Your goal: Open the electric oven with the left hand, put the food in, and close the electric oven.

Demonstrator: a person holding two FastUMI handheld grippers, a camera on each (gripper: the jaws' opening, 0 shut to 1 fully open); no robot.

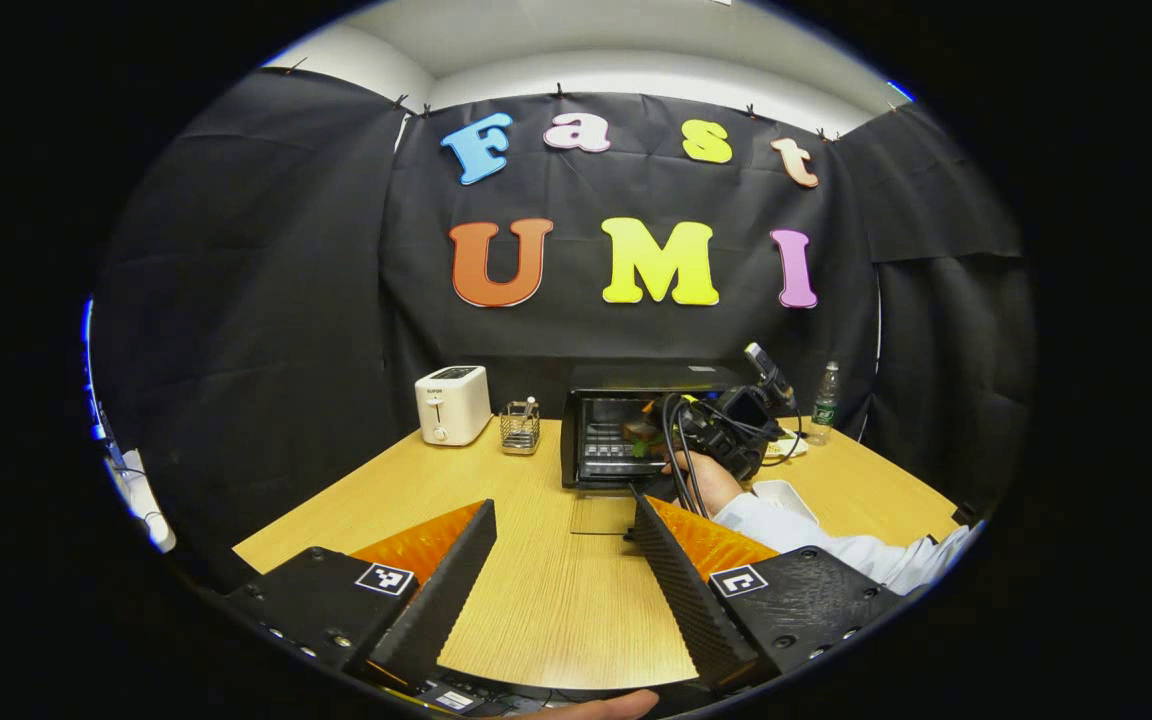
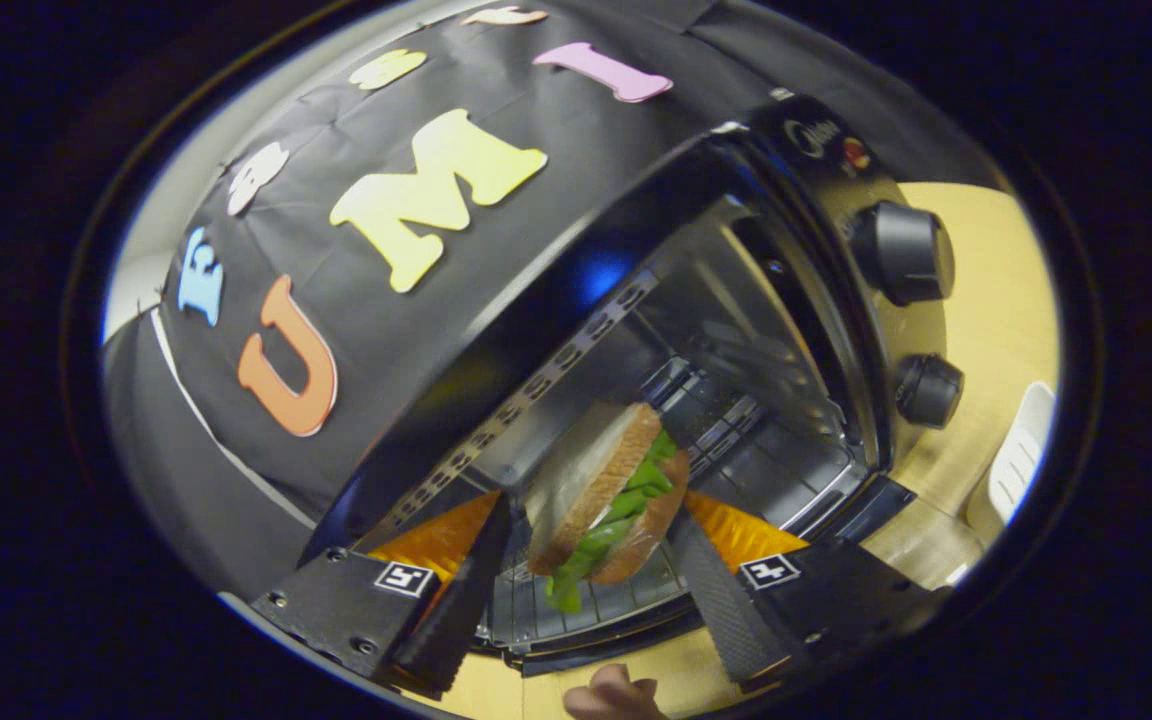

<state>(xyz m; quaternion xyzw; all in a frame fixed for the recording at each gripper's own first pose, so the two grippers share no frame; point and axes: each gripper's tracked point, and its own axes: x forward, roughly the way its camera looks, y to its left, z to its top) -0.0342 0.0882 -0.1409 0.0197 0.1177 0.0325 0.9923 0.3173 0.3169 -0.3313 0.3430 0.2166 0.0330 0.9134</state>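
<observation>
The black electric oven (image 1: pixel 626 385) stands at the back of the wooden table, its glass door (image 1: pixel 601 515) folded down flat. My left gripper (image 1: pixel 561 505) hovers open over the table in front of the door, holding nothing. In the right gripper view, my right gripper (image 2: pixel 593 497) is rolled to one side and shut on a sandwich (image 2: pixel 601 490) of toasted bread and lettuce, held just above the wire rack (image 2: pixel 736 440) inside the oven mouth. From the left gripper view, that right gripper (image 1: pixel 666 432) and the hand behind it reach into the oven opening.
A white toaster (image 1: pixel 452 404) and a wire holder (image 1: pixel 520 428) stand left of the oven. A water bottle (image 1: pixel 825 402) is at the back right. A white dish (image 1: pixel 786 497) lies beside the sleeve. Two knobs (image 2: pixel 901 252) sit on the oven's right panel.
</observation>
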